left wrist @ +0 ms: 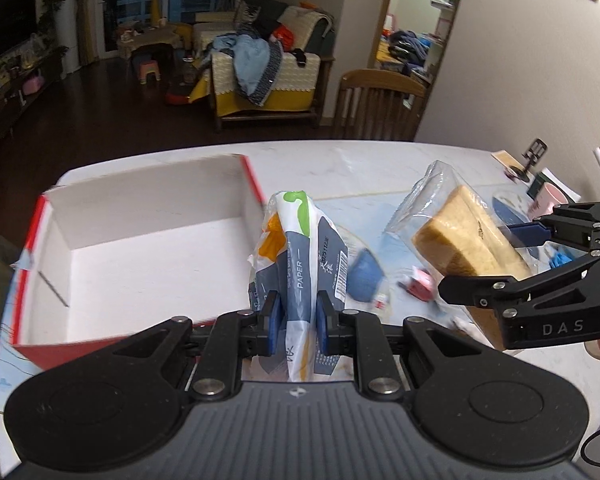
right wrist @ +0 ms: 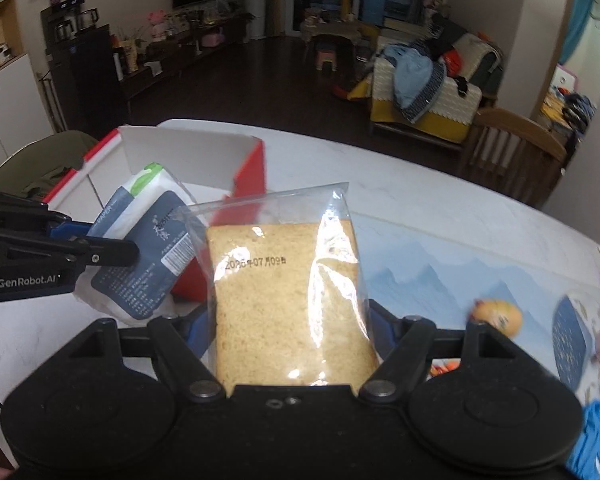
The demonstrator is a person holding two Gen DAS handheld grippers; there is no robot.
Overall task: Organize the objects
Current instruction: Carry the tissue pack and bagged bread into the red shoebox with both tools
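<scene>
While both loads hang above the table [left wrist: 364, 168]: left gripper [left wrist: 299, 320] pinched nearly shut on tissue pack [left wrist: 300, 252], just right of the empty red-and-white box [left wrist: 140, 248]. Right gripper [right wrist: 290, 332] clamped wide on bagged bread slice [right wrist: 288, 296], beside the pack, near the box's red corner.

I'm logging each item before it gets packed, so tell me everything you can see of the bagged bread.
The bagged bread is a tan, square-cut loaf portion in a clear, glossy plastic bag with a date stamped on its face. The bag's empty top stands up, wrinkled. The right gripper clamps it at both sides, holding it above the table, tilted, beside the red box.
</scene>
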